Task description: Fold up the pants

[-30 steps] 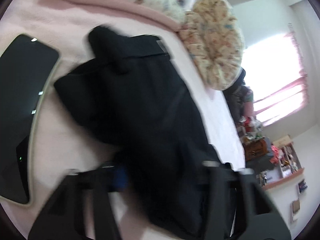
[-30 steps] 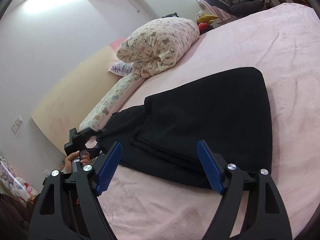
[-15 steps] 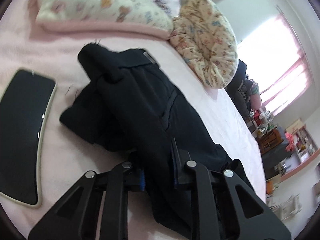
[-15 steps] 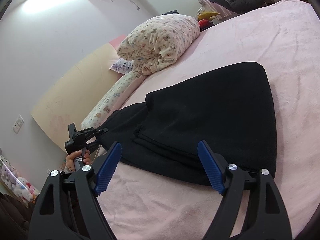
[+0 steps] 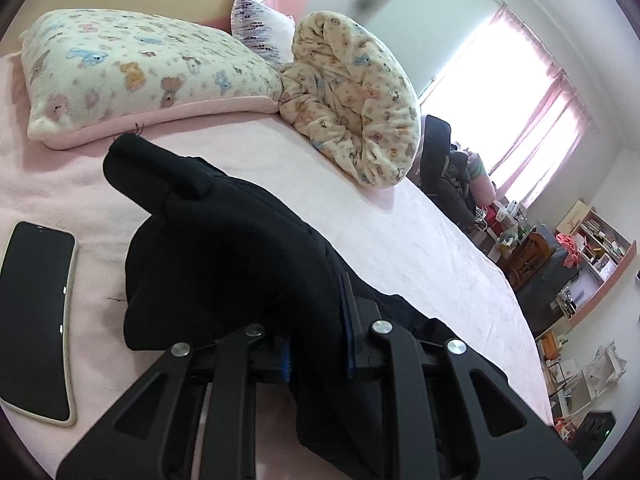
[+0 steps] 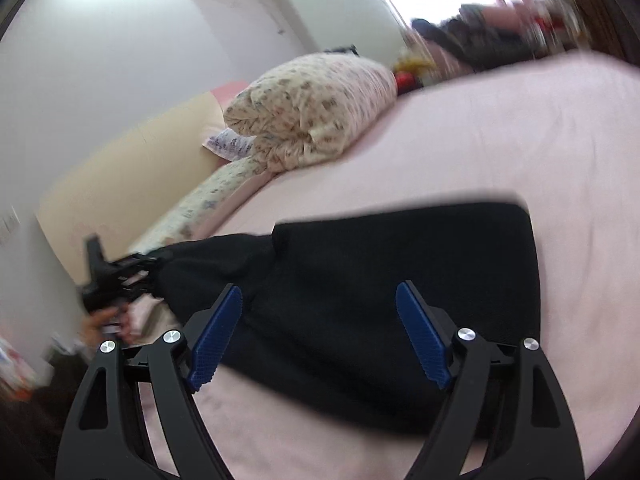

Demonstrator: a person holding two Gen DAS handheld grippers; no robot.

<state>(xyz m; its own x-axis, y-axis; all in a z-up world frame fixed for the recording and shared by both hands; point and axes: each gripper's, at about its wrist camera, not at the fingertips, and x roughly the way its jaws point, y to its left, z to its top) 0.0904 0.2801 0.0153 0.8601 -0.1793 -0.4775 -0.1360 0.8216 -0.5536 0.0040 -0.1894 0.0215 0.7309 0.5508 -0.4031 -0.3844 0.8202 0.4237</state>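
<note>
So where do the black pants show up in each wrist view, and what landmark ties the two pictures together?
Left wrist view: the black fabric pants run from upper left to bottom centre, pinched in the left tool.
Right wrist view: the pants fill the lower centre on the pink bedsheet, beyond the open right tool.
Shared landmark: the rolled cream bear-print quilt.

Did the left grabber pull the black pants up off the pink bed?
Yes. The left gripper, shut on the black fabric pants, lifted that end off the pink bed sheet.
</note>
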